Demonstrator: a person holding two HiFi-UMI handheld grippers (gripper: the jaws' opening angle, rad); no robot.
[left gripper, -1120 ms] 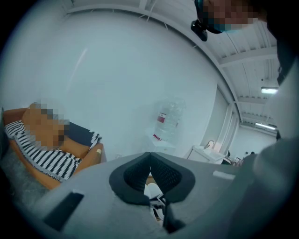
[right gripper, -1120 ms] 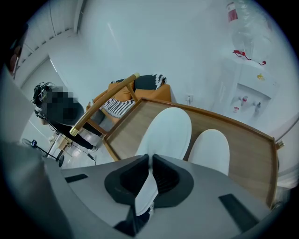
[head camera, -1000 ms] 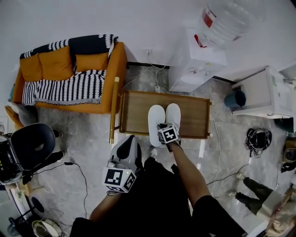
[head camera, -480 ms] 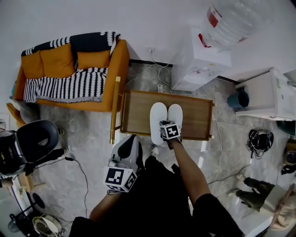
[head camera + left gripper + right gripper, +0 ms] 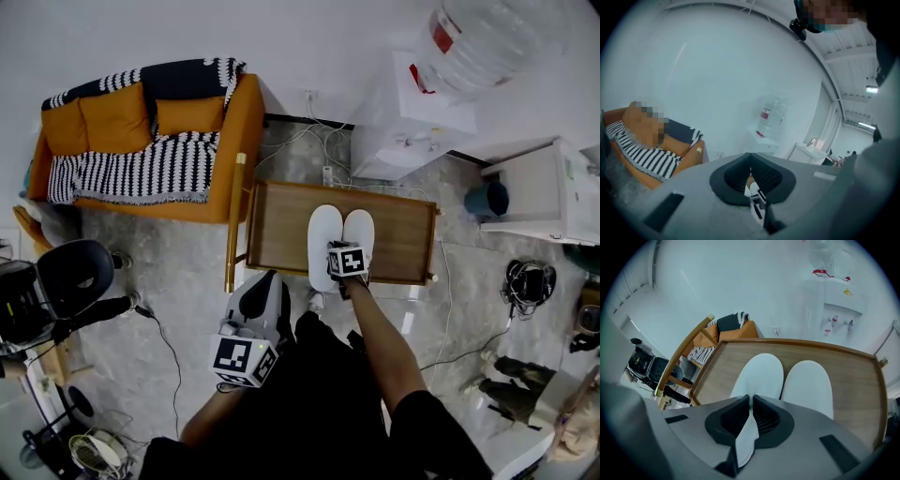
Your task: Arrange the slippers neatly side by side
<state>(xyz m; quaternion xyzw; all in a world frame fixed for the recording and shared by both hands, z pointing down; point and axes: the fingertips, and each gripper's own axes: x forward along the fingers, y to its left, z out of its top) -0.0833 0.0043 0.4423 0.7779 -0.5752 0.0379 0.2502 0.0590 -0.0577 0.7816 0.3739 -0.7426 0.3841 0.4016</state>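
Slippers look soft, light and floppy; the rear rim seems the best pinch point. Right hand-held gripper [image 5: 751, 409] is clamped on the rear edge of the left slipper [image 5: 759, 376]. It lies toe-away on the wooden bench [image 5: 862, 394], just beside the right slipper [image 5: 808, 385]. Left hand-held gripper [image 5: 750, 174]: jaws together, empty, well back from both.

No text, brand or number can be read anywhere. The water bottle [image 5: 487, 37] on the dispenser [image 5: 412, 122] has a red label [image 5: 442, 36] whose print is too small to make out. The cubes on the left gripper [image 5: 270, 281] and right gripper [image 5: 339, 251] bear only black-and-white square patterns, without letters or digits.
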